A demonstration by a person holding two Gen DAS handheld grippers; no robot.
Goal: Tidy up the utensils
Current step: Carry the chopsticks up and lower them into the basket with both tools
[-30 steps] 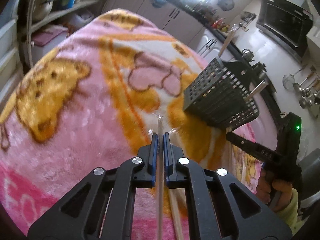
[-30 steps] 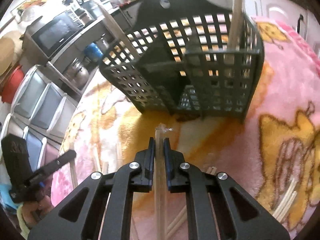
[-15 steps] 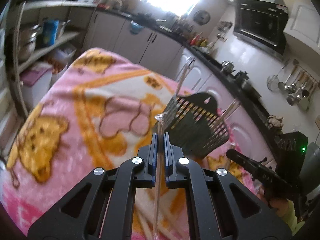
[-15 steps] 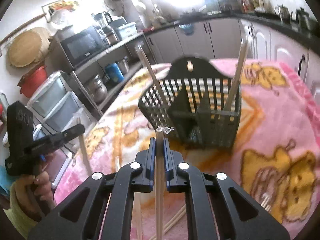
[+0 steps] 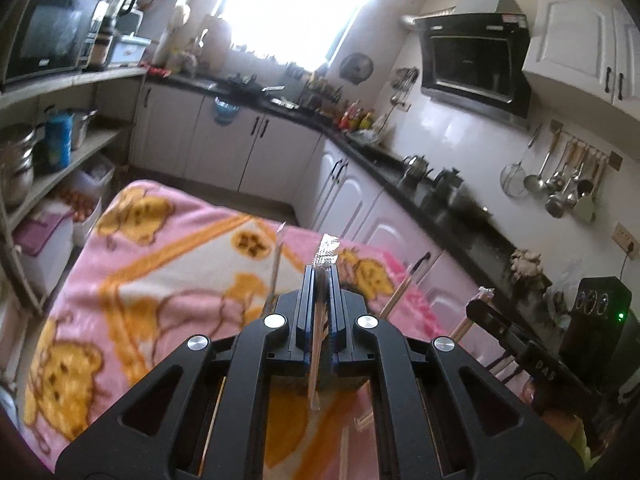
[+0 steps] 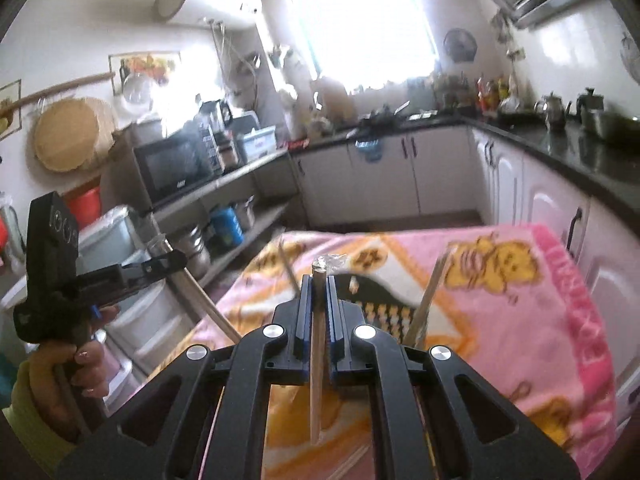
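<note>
- Both tongs have risen since the earlier pictures: the pink blanket (image 5: pixel 168 280) that filled the views then now lies lower in frame, with cupboards and a window above it.
- Left tongs (image 5: pixel 320 280) are closed on 1 wrapped chopstick (image 5: pixel 318 344), its wrapper end poking out past the tips and its bare end hanging down between the arms.
- Right tongs (image 6: pixel 319 284) are likewise closed on 1 chopstick (image 6: pixel 317 360), held the same way, wrapped end up and forward.
- Dark slotted basket (image 6: pixel 384 300) sits on the blanket just ahead of and below the right tongs, mostly hidden behind them; 2 sticks already lean out of it.
- In the left view the basket itself is hidden behind the tongs; only sticks leaning out on either side show.
- Loose chopsticks (image 5: pixel 362 420) lie on the blanket under the left tongs, so sorting looks unfinished.
- Deciding relation: each held stick runs along its tongs, pointing forward and slightly down, while the basket opens upward. My judgement is that each stick must be tipped near upright over the basket.
- Right tongs appear nearer the basket; the left tongs (image 6: pixel 160 264) hang well off to the side.
</note>
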